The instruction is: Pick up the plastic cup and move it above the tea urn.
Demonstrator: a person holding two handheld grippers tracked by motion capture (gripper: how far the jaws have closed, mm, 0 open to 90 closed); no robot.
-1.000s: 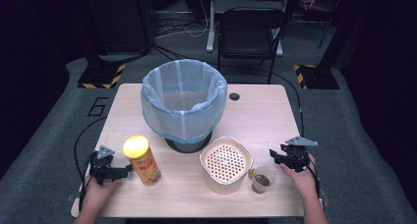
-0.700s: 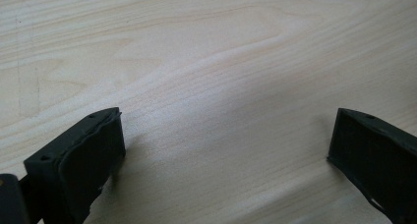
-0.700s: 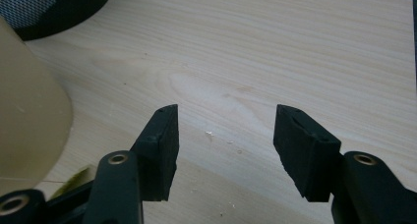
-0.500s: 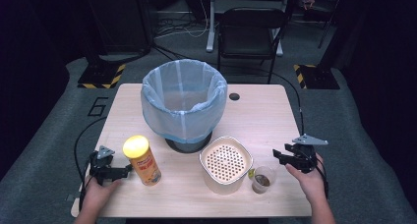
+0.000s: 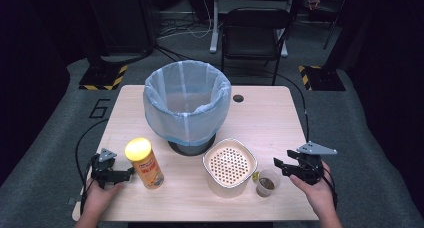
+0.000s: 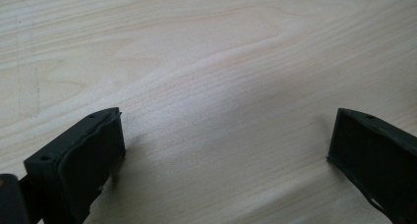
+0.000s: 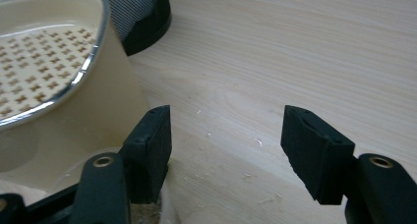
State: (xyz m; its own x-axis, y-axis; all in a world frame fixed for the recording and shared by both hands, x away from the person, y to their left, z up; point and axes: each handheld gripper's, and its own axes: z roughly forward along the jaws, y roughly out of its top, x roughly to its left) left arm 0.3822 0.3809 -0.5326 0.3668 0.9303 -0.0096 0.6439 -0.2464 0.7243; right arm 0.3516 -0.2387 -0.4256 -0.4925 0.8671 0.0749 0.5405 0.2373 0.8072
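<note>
Small cup holding brown scraps, bag-lined bin, right gripper and left gripper both wide

A round black bin lined with a pale blue plastic bag is seen on a light wooden table, a small round hole at the bin's 2 o'clock. A black chair is set at 12 o'clock beyond the table. A white numeral 6 is marked on the grey floor at 9 o'clock.
</note>
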